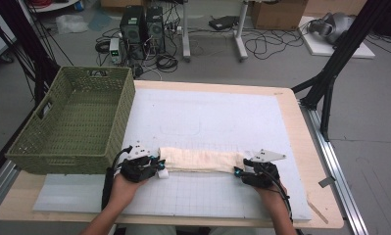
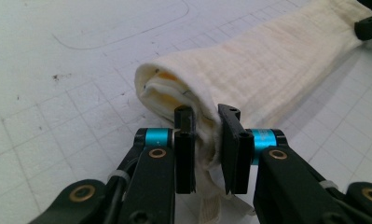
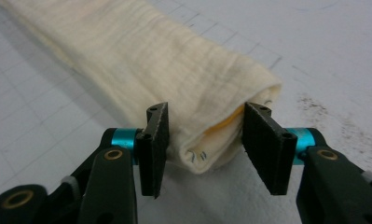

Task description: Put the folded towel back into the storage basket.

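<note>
A cream cloth [image 1: 201,160], folded into a long narrow strip, lies across the near part of the white grid mat [image 1: 207,117]. At the strip's left end my left gripper [image 1: 158,167] is shut on it. In the left gripper view the cloth [image 2: 267,60] has its near edge pinched between the jaws of that gripper [image 2: 207,116]. My right gripper [image 1: 238,171] is at the strip's right end. In the right gripper view it [image 3: 206,109] stands open, its jaws on either side of the folded end of the cloth [image 3: 141,60], which looks unsqueezed.
A green woven basket [image 1: 61,159] stands at the table's left, close to my left gripper. The wooden table [image 1: 291,103] shows its edge around the mat. Beyond it are computers, cables and black frame legs on the floor.
</note>
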`<state>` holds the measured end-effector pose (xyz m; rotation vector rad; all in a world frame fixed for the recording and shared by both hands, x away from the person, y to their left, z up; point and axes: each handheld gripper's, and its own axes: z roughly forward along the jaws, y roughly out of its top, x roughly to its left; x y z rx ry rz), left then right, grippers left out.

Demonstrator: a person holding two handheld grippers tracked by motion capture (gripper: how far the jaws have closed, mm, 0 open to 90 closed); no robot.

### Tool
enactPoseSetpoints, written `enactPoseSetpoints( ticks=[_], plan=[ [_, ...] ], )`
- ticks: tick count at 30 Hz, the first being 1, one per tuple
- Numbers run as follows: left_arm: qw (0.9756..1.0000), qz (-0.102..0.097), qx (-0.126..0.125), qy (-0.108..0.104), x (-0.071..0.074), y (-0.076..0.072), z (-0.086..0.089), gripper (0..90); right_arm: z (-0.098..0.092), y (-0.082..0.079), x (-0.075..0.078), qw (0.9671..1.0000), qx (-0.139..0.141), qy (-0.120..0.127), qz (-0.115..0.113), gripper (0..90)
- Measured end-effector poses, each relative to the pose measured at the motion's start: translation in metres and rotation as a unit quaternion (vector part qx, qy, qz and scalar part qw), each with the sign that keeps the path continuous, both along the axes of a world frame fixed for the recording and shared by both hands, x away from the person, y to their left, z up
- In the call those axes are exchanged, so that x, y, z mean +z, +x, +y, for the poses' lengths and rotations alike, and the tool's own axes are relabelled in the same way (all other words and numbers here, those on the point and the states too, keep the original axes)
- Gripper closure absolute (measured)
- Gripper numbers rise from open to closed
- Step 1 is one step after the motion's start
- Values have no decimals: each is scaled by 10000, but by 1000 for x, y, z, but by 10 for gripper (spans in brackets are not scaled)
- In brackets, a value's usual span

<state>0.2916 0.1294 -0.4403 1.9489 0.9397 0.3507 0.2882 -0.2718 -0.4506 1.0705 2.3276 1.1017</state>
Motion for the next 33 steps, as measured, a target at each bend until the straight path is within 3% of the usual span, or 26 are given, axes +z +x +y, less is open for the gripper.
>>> enactPoseSetpoints(
  ticks=[2,5,12,16,20,33],
  plan=[
    [10000,1,-3,4,0,0,0,768,2,-1,0,9999,83,-95,-56,502],
    [10000,-3,-5,12,0,0,0,768,1,0,0,10000,81,-18,41,526],
    [10000,-11,-40,32,-1,0,0,771,0,-2,0,9996,181,149,161,736],
    [10000,-45,-56,25,-1,0,0,782,0,-3,1,9996,178,158,150,781],
    [9999,-142,-91,-29,3,0,2,795,1,-4,4,9998,139,135,101,794],
    [9983,-455,-152,-331,15,-3,5,801,-7,-8,21,9983,-49,528,-252,794]
  ],
)
